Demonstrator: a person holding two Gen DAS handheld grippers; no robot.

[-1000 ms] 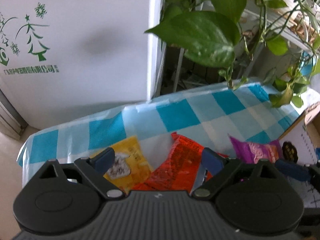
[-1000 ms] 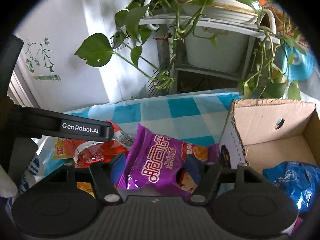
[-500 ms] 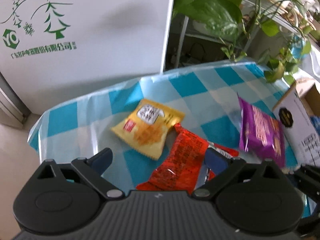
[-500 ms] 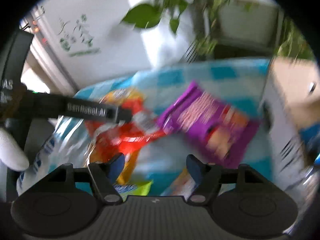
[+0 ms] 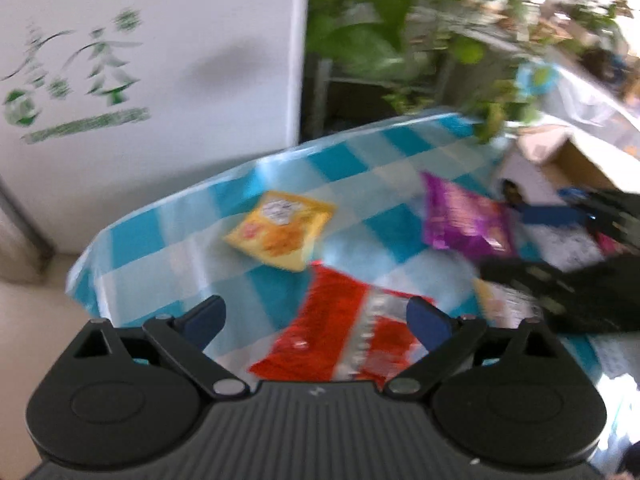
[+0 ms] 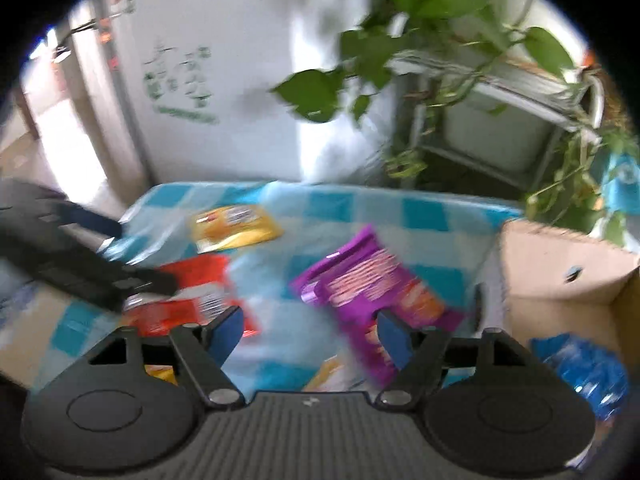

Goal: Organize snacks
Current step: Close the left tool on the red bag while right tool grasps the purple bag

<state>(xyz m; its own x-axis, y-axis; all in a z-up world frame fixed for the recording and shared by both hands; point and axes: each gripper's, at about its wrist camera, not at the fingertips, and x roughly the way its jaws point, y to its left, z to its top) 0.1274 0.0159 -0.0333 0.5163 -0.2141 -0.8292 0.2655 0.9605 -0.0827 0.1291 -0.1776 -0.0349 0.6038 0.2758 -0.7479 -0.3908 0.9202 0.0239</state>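
1. Snacks, loose lot: four packets lie flat on the checked blue-and-white cloth (image 5: 168, 240) over the tabletop, all apart from the cardboard box (image 6: 560, 276) at the right.
2. Yellow packet (image 5: 280, 234): far left of the group, lying alone on the cloth, well clear of both grippers.
3. Red packet (image 5: 340, 332): near side, just in front of the yellow one, part of its face clear or silvery. It shows between the fingers of the left gripper (image 5: 316, 320) in the left wrist view.
4. Purple packet (image 6: 372, 280): right of centre, near the box wall, lying at a slant.
5. Small yellow-and-white packet (image 6: 332, 372): nearest edge, partly hidden behind the right gripper's body; blurred.
6. Blue packet (image 6: 580, 364): inside the box, on its floor.
7. Left gripper: fingers spread wide and closing slightly, pads clear of the red packet; nothing held.
8. Right gripper (image 6: 310, 330): fingers opening, the purple packet's near corner showing behind the right finger; pads press on nothing.
9. Surroundings: white board with green tree print (image 5: 80, 80) behind the tabletop at far left; trailing green plant (image 6: 400, 40) on a white rack at far right.
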